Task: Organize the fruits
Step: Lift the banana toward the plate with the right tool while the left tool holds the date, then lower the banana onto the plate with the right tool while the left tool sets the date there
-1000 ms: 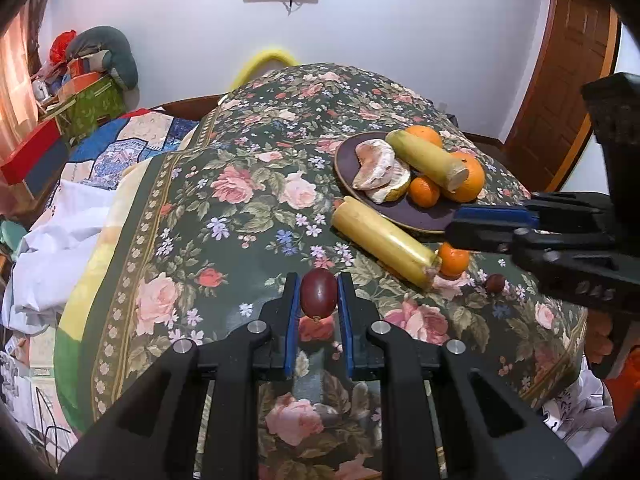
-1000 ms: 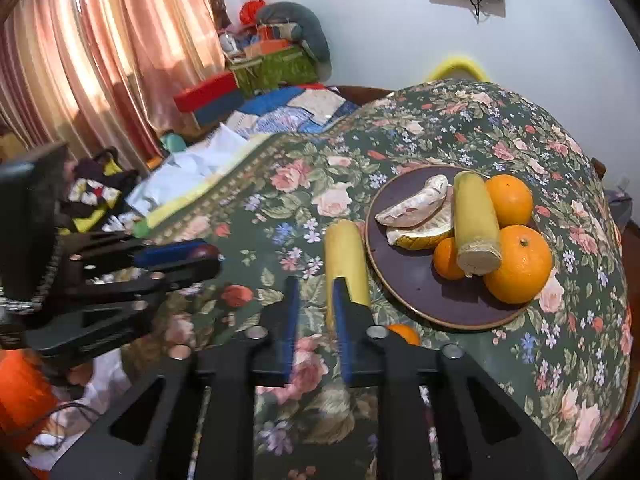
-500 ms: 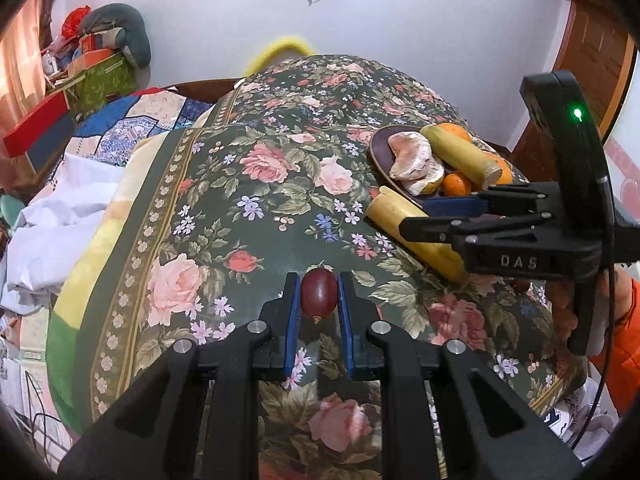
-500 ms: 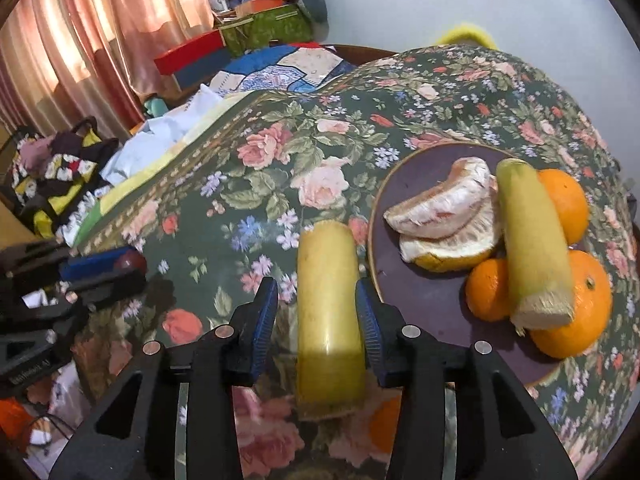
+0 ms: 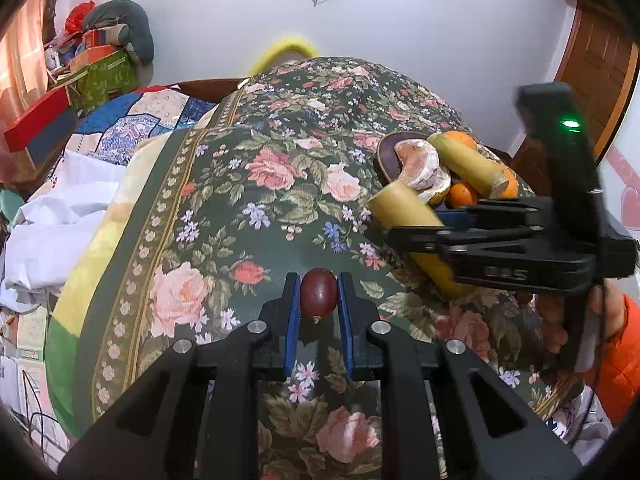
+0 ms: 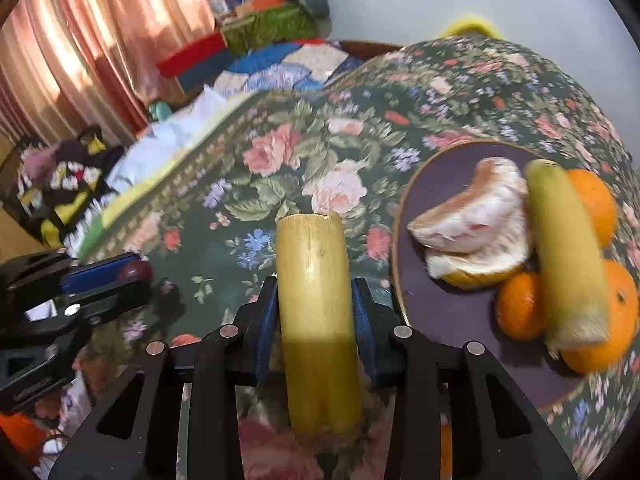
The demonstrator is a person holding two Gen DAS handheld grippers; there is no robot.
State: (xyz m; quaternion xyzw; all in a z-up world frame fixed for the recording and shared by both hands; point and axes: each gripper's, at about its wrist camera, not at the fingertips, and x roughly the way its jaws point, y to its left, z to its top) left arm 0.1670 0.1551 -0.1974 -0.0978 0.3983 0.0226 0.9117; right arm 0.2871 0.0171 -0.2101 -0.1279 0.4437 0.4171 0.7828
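My left gripper (image 5: 318, 278) is shut on a dark red grape (image 5: 318, 298), held just above the floral cloth (image 5: 240, 208). My right gripper (image 6: 315, 280) straddles a loose yellow cane piece (image 6: 316, 320) lying on the cloth beside the plate; its jaws are closing and both pads touch the cane's sides. The brown plate (image 6: 440, 320) holds peeled pomelo segments (image 6: 476, 212), a second cane piece (image 6: 568, 248) and three oranges (image 6: 592, 204). In the left wrist view the right gripper (image 5: 416, 224) sits at the right, over the cane (image 5: 404, 212). The left gripper (image 6: 138, 274) with the grape (image 6: 134, 272) shows at the left of the right wrist view.
A small orange (image 6: 446, 448) peeks out from under the right gripper's body. An orange sleeve (image 5: 624, 360) shows at the right edge. Beyond the cloth's left edge lie white bedding (image 5: 52, 224), boxes (image 5: 40, 124) and curtains (image 6: 100, 40). A white wall stands behind.
The right gripper came forward and down over the loose cane piece, widened, then closed in on it. The left gripper kept its hold on the grape and drifted slightly.
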